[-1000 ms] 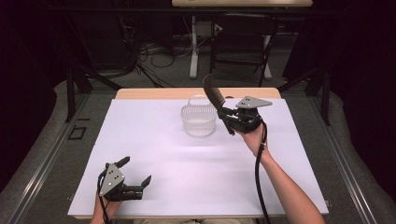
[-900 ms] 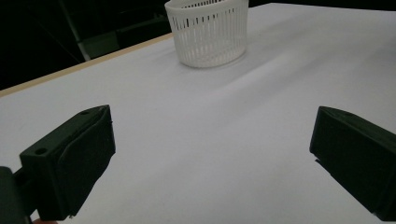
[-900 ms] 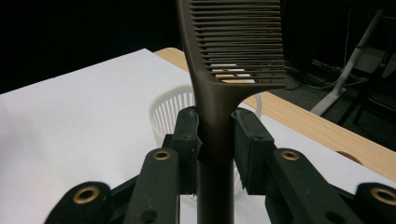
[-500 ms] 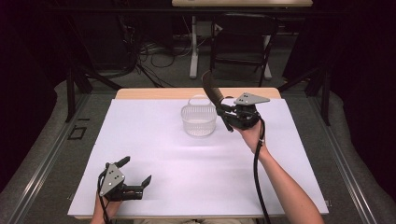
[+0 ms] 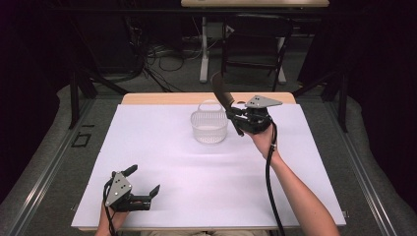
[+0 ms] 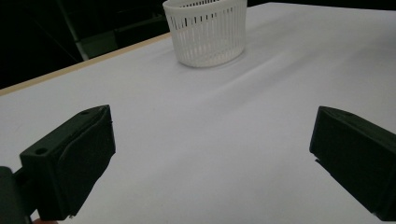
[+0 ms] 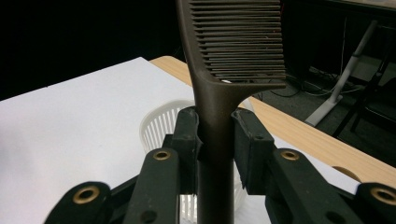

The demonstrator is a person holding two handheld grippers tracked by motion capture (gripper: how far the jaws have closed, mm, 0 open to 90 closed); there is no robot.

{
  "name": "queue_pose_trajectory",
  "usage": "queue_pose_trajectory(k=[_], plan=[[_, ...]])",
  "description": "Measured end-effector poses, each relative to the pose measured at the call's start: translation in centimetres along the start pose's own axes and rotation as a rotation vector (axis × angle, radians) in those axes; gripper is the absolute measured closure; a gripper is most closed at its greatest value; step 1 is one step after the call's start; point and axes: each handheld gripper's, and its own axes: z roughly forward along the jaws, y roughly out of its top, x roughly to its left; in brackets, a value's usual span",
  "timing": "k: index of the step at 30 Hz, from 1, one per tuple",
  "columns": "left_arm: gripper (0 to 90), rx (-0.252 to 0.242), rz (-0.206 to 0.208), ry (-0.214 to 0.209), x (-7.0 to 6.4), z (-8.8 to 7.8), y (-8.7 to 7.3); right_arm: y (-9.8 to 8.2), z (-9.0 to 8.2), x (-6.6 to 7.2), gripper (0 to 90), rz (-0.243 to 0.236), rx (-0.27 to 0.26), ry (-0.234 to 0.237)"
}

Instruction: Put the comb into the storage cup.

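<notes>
The white table [image 5: 206, 167] is evenly lit from above against dark surroundings, soft shadows are cast, and near jaws are slightly blurred.

One comb [image 7: 233, 56], one basket [image 5: 209, 128]

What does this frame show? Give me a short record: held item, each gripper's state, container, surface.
held item: dark comb, handle clamped, teeth end up
right gripper: shut on the comb, raised beside the basket
left gripper: open, nothing between the jaws, low at the table's near edge
container: white slotted basket, upright, looks empty
surface: white sheet over a wooden table
</notes>
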Motion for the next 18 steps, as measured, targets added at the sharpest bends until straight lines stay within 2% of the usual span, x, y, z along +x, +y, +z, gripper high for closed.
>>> queue_pose_trajectory(k=[11,18], plan=[[0.5,0.002,0.001,0.002,-0.01,-0.02,0.00,0.54,0.26,0.00,72.3,-0.019,-0.023,0.002],[0.5,0.003,0.003,0.003,0.04,0.04,-0.02,0.57,0.72,-0.18,72.3,-0.020,-0.016,-0.001]])
